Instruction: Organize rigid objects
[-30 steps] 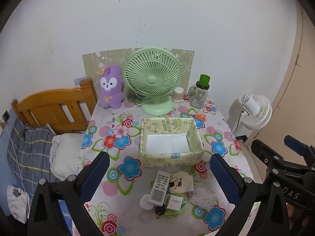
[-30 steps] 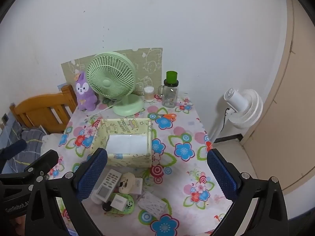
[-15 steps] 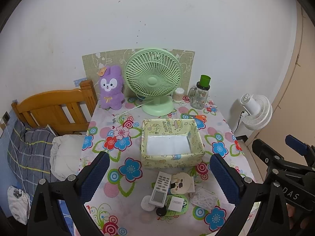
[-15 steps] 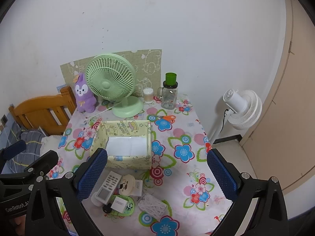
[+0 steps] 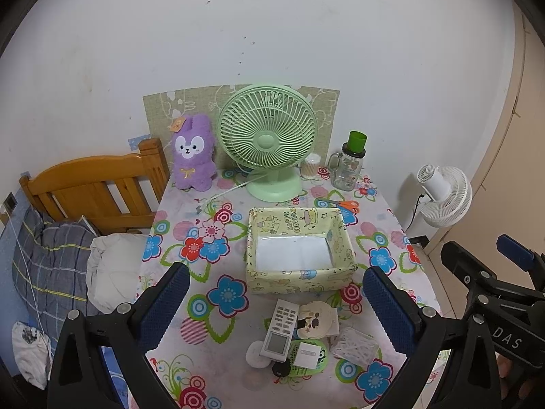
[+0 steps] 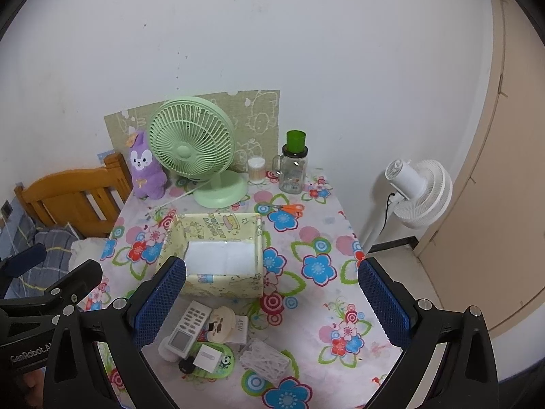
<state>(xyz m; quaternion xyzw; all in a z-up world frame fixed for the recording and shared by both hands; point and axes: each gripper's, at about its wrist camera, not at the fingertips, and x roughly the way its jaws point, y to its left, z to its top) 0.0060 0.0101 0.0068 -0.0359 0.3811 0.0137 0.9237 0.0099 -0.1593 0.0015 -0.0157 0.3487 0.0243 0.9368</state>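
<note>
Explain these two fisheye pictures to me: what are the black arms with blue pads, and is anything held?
Each picture comes from a camera mounted on a hand-held gripper that a person carries, looking forward along its two fingers. The left hand-held gripper and the right hand-held gripper are both open, above the table, holding nothing. Each one also shows at the edge of the other's picture.

On the floral tablecloth stands an empty yellow box. In front of it lies a cluster of small things: a white remote, a round cream case, a white mesh holder and a green panda dish. At the back stand a green fan, a purple plush rabbit, a glass jar with green lid and orange scissors.
</note>
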